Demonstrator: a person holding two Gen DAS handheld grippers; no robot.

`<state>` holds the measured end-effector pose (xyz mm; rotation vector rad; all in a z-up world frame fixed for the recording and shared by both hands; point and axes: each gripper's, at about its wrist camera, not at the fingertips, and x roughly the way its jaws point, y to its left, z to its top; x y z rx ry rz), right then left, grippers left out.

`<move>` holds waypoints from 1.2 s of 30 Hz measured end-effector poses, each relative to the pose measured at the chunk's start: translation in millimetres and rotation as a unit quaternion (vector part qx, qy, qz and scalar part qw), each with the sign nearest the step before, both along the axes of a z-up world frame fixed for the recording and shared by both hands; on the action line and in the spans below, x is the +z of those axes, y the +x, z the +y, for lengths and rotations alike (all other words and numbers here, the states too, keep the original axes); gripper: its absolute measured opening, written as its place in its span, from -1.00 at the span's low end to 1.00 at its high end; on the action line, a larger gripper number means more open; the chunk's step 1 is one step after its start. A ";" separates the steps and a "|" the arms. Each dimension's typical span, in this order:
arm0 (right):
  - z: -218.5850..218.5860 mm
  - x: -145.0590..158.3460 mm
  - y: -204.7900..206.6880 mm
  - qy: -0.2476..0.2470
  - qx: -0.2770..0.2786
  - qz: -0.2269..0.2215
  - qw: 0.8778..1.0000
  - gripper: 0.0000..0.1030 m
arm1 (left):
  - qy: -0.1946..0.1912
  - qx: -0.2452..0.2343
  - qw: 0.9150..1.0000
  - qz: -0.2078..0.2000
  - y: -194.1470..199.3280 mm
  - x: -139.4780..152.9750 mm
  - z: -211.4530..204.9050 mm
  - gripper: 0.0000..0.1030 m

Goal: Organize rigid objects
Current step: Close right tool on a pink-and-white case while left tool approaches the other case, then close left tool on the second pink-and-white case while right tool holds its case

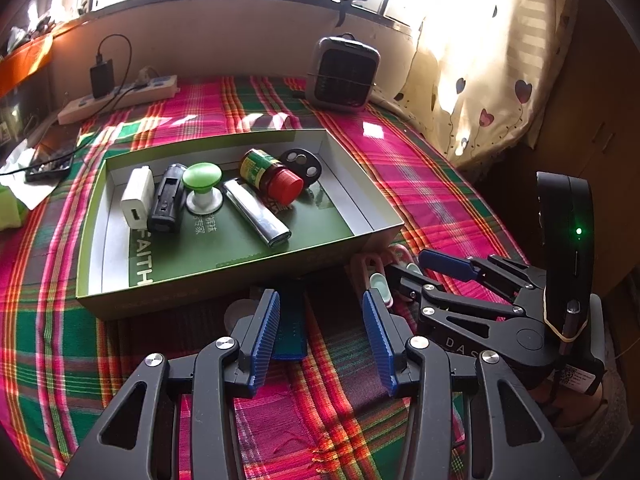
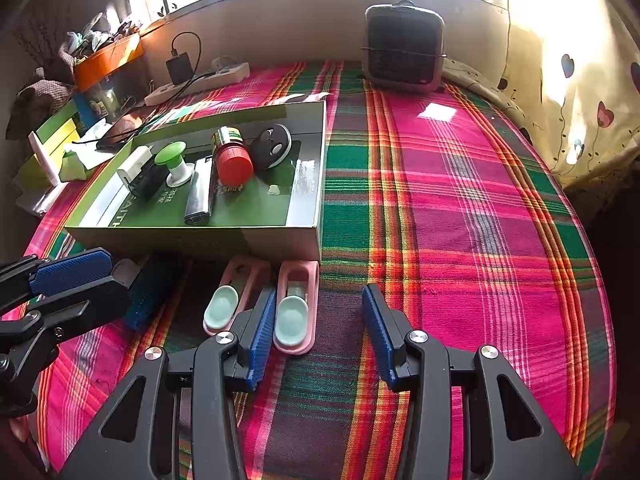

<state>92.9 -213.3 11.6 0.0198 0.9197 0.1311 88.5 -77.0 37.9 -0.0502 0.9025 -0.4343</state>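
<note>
A green cardboard tray (image 1: pixel 372 216) (image 2: pixel 312 184) holds a white charger (image 1: pixel 138 198), a black block (image 1: pixel 166 200), a green-capped knob (image 1: pixel 202 188), a silver lighter (image 1: pixel 256 214), a red-capped bottle (image 1: pixel 272 176) (image 2: pixel 232 156) and a black key fob (image 1: pixel 300 162). In front of the tray lie two pink clips (image 2: pixel 296 308) (image 2: pixel 228 300) and a dark blue block (image 1: pixel 290 328) (image 2: pixel 148 296). My left gripper (image 1: pixel 320 332) is open, its left finger beside the blue block. My right gripper (image 2: pixel 320 328) is open, its left finger beside the right pink clip.
A plaid cloth (image 2: pixel 460 220) covers the table. A small grey heater (image 2: pixel 404 48) stands at the back. A power strip (image 1: pixel 120 98) with a black adapter and a phone (image 1: pixel 50 162) lie at the back left. A curtain (image 1: pixel 480 60) hangs on the right.
</note>
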 end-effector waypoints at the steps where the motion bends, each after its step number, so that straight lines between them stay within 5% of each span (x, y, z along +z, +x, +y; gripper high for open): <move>1: 0.3 0.0 -0.2 -0.002 0.001 -0.001 1.000 -0.13 | 0.001 -0.001 1.000 0.001 0.7 -0.2 -1.4 -0.17; 12: -2.8 0.5 -2.9 -0.003 0.008 -0.006 1.000 -0.64 | 0.006 -0.013 1.000 0.009 5.4 -4.2 -15.9 -0.17; 36: -30.1 8.2 -22.3 0.010 -0.017 -0.023 1.000 -0.64 | 0.029 -0.034 0.999 0.027 21.8 -22.3 -55.0 -0.17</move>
